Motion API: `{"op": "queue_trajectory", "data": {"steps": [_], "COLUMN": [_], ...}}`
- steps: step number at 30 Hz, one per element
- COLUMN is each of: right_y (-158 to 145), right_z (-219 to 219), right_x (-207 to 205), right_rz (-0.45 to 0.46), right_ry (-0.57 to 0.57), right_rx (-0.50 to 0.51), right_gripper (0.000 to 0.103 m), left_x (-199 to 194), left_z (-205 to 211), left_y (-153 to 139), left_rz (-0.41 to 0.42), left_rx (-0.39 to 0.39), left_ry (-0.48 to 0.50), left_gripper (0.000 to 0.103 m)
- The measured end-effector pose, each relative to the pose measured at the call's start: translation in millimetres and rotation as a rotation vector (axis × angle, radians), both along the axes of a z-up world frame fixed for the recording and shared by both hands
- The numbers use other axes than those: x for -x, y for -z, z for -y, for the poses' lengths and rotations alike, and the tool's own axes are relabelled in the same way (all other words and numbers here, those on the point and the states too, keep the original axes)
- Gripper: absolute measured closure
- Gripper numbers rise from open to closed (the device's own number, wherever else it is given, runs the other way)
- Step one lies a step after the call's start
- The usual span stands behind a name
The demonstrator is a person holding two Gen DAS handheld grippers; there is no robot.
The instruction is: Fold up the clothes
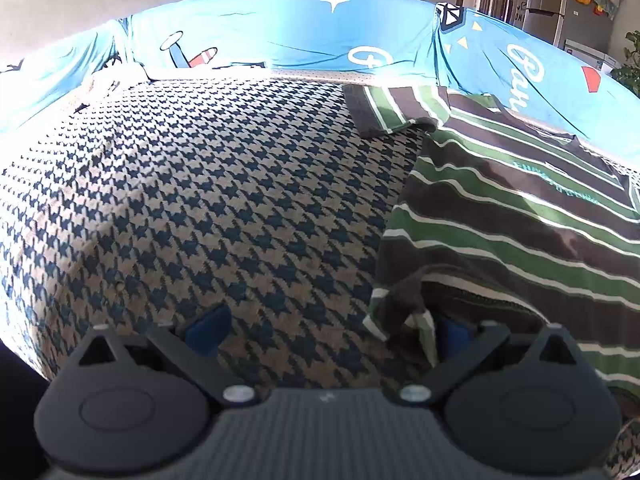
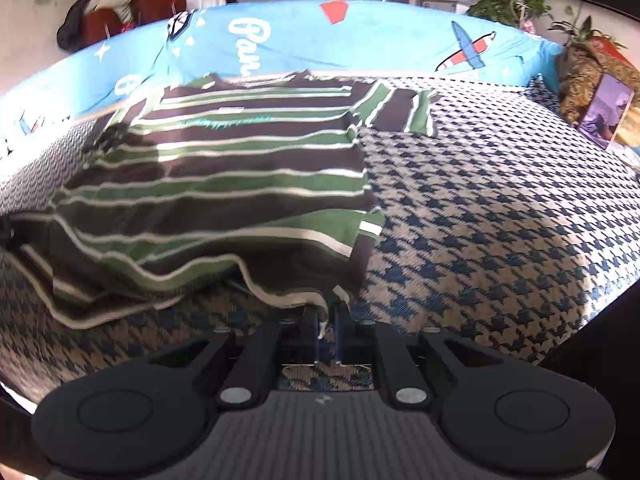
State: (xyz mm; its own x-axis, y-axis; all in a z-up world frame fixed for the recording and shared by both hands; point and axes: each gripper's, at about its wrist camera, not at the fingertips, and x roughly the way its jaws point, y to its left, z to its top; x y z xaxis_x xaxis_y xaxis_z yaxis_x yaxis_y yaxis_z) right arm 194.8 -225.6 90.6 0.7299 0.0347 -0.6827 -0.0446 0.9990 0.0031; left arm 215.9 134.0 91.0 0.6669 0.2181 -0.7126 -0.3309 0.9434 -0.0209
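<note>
Nearest in the right wrist view, the right gripper (image 2: 328, 326) has its two fingers drawn almost together on the near hem of a brown, green and white striped shirt (image 2: 224, 184), and that edge hangs lifted off the houndstooth cover (image 2: 500, 216) with a wavy fold drooping to its left. Seen from the left wrist, the left gripper (image 1: 328, 330) stands wide open: its left pad (image 1: 208, 328) is over bare cover, while its right pad (image 1: 452, 334) sits against or under a bunched corner of the shirt's near hem; I cannot tell whether cloth lies between the pads. Further off, the shirt's body lies spread toward the far side of the seat, one sleeve (image 2: 396, 110) stretched out flat to the right, its collar end close to the blue printed sheet (image 2: 360, 40) draped over the backrest. My judgement is that a fold of the bottom hem toward the collar is in hand, held on one corner only. Next, I think, the left gripper needs to close on its corner at the same level as the right, so both corners travel evenly and the hem does not sag or twist.
</note>
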Motion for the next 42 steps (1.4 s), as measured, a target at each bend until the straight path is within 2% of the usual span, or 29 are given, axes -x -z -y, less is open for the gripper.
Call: {"op": "queue_trajectory", "data": {"steps": [4, 9, 12, 14, 21, 24, 31, 34, 36, 38, 40, 42], "right_y": [-19.8, -39.0, -40.8, -36.1, -26.2, -27.4, -29.7, -28.8, -25.5, -21.6, -14.8, -8.2], "right_z": [5.8, 11.6, 12.4, 11.7, 19.9, 29.2, 25.7, 30.0, 36.0, 41.4, 41.6, 41.8], "right_x": [11.1, 20.4, 21.9, 20.8, 15.1, 15.1, 17.8, 16.6, 12.6, 8.5, 2.1, -3.8], "right_rz": [0.086, 0.142, 0.126, 0.083, 0.033, 0.042, 0.049, 0.035, 0.012, -0.006, -0.041, -0.068], "right_ry": [0.041, 0.087, 0.087, 0.088, 0.145, 0.204, 0.179, 0.178, 0.171, 0.167, 0.168, 0.176], "right_rx": [-0.004, 0.038, 0.075, 0.092, 0.096, 0.069, 0.066, 0.034, -0.035, -0.104, -0.117, -0.136], "right_gripper": [0.096, 0.096, 0.096, 0.096, 0.096, 0.096, 0.096, 0.089, 0.085, 0.079, 0.065, 0.063], "left_x": [1.2, 3.7, 6.3, 8.3, 20.7, 26.6, 27.7, 26.7, 26.0, 26.3, 27.4, 29.1], "left_z": [0.5, 1.5, -0.4, -2.0, -8.1, -12.8, -14.9, -13.0, -10.9, -9.3, -8.3, -7.7], "left_y": [-2.3, -6.5, -8.6, -8.3, -9.6, -14.6, -12.2, -12.3, -12.0, -11.9, -12.0, -12.2], "left_rz": [0.013, 0.029, 0.029, 0.023, 0.01, 0.029, 0.024, 0.028, 0.028, 0.028, 0.029, 0.029], "left_rx": [-0.04, -0.089, -0.074, -0.068, -0.059, -0.059, -0.056, -0.054, -0.058, -0.058, -0.054, -0.046], "left_ry": [-0.02, -0.038, -0.042, -0.049, -0.092, -0.114, -0.111, -0.108, -0.101, -0.094, -0.089, -0.083], "left_gripper": [0.0, 0.0, 0.0, 0.0, 0.0, 0.0, 0.0, 0.0, 0.0, 0.0, 0.0, 0.0]}}
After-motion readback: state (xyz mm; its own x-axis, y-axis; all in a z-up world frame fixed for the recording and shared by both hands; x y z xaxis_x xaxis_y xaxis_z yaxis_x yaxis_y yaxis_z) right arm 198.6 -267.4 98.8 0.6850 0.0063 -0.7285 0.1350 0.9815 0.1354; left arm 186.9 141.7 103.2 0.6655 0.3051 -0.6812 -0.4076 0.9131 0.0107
